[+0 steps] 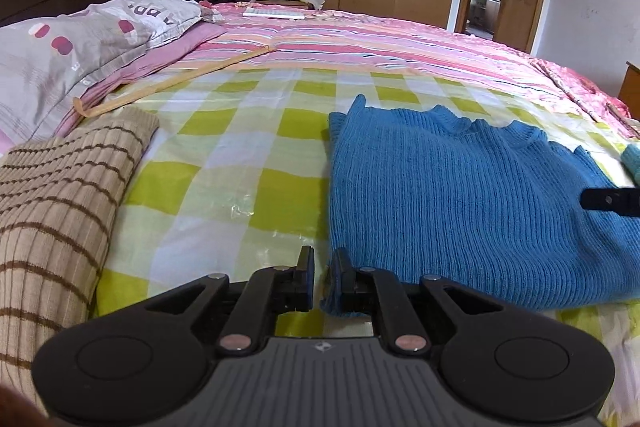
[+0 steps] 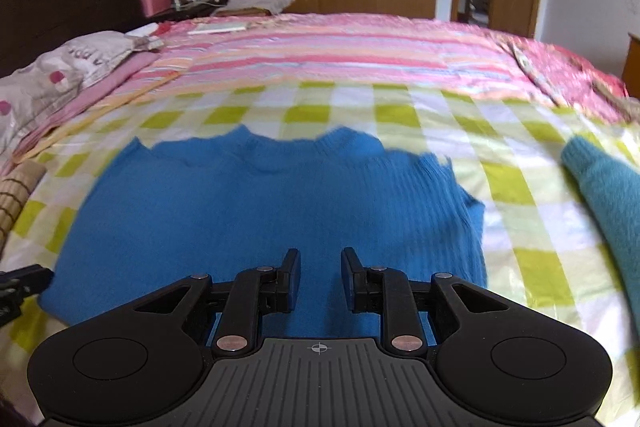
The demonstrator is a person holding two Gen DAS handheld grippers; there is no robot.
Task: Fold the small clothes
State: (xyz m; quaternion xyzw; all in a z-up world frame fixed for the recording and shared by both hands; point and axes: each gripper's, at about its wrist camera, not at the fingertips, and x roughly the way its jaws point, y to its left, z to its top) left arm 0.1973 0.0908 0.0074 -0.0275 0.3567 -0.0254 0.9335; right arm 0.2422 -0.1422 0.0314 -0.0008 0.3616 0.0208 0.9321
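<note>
- Since the blue sweater (image 1: 460, 203) lies spread flat on the checked plastic sheet (image 1: 224, 163) over the bed (image 1: 360, 43), with its neckline toward the far side, it looks laid out so both bottom corners can be reached from the near edge.
- At the sweater's near left corner sits the left tool (image 1: 322, 277); its jaws are narrow, and the corner of the hem seems caught against the right-hand finger, though I can't tell whether the cloth is truly pinched or only touched.
- Over the lower middle of the sweater hangs the right tool (image 2: 320, 277), its jaws standing apart with nothing but knit showing in the gap, so it holds nothing.
- My guess is that the left side is being taken up first for a fold across the body.
- A ribbed knit in bright blue, the sweater has a round collar and wavy shoulder edges, and lies mostly smooth; its right side already looks tucked in.
- Beside it, a striped beige garment (image 1: 60, 195) rests to the left and a teal knit (image 2: 608, 203) to the right, both apart from it, likely waiting or finished.
</note>
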